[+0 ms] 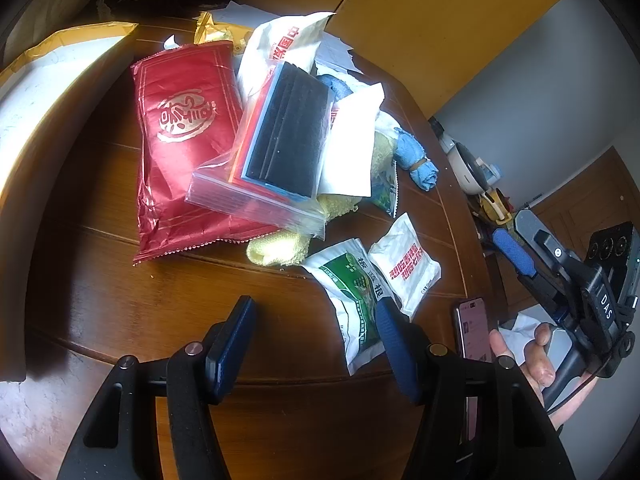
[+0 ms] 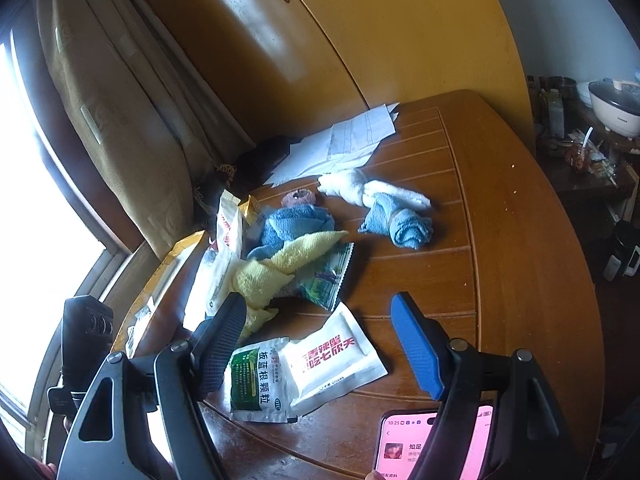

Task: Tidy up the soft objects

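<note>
A pile of soft things lies on the wooden table (image 1: 120, 280): a red foil bag (image 1: 180, 152), a clear zip bag with dark sheets (image 1: 276, 148), a yellow towel (image 1: 280, 248) under it, and a rolled blue cloth (image 1: 420, 160). In the right wrist view I see the yellow towel (image 2: 276, 268), a blue towel (image 2: 288, 228), the rolled blue cloth (image 2: 400, 224) and a white cloth (image 2: 360, 188). My left gripper (image 1: 316, 340) is open and empty above the table's near side. My right gripper (image 2: 320, 340) is open and empty over two sachets.
A green-white sachet (image 2: 256, 380) and a white sachet with red print (image 2: 332, 356) lie near the front edge. A phone (image 2: 424, 444) with a pink screen lies by the edge. Papers (image 2: 344, 140) lie at the back. A side table with a cooker (image 2: 612, 108) stands right.
</note>
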`<action>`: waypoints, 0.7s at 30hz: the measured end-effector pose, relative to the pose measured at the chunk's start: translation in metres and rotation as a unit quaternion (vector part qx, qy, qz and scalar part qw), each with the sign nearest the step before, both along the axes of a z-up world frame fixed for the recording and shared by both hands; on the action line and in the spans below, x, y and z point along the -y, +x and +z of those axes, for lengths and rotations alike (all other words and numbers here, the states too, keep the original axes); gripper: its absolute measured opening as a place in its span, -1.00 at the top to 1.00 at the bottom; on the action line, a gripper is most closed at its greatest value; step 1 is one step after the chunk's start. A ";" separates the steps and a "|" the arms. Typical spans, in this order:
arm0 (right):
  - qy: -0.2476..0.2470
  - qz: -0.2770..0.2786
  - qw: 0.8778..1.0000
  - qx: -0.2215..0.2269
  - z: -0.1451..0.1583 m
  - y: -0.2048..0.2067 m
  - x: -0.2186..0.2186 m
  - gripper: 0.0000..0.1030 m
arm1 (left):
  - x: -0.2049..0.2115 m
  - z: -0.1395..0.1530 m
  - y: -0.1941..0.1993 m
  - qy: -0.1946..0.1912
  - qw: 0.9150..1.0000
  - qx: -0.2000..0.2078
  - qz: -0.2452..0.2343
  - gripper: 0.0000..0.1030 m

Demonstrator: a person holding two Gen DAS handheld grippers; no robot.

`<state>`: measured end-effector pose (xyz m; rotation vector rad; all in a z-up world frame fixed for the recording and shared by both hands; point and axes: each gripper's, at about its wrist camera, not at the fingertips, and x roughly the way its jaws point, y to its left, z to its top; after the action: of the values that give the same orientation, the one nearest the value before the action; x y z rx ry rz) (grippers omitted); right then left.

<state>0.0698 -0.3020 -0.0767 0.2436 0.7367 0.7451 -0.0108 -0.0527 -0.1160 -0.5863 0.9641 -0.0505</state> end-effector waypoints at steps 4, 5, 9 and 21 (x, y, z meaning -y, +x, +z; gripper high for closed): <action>0.000 -0.007 1.000 0.006 0.005 0.001 0.006 -0.45 | 0.001 0.000 0.000 0.000 1.000 0.000 0.000 -0.26; 0.002 -0.010 1.000 0.006 0.006 0.001 0.008 -0.45 | 0.001 0.000 0.000 0.000 1.000 0.000 0.000 -0.26; 0.003 -0.018 1.000 0.013 0.012 -0.001 0.017 -0.45 | 0.003 0.000 0.000 0.000 1.000 0.000 -0.002 -0.26; -0.005 -0.032 0.999 0.006 0.010 0.003 0.031 -0.45 | 0.021 0.000 0.006 0.013 1.000 0.000 -0.019 -0.26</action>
<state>0.0724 -0.3330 -0.0670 0.2526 0.7173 0.6820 -0.0048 -0.0735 -0.1165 -0.5446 0.9744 -0.0728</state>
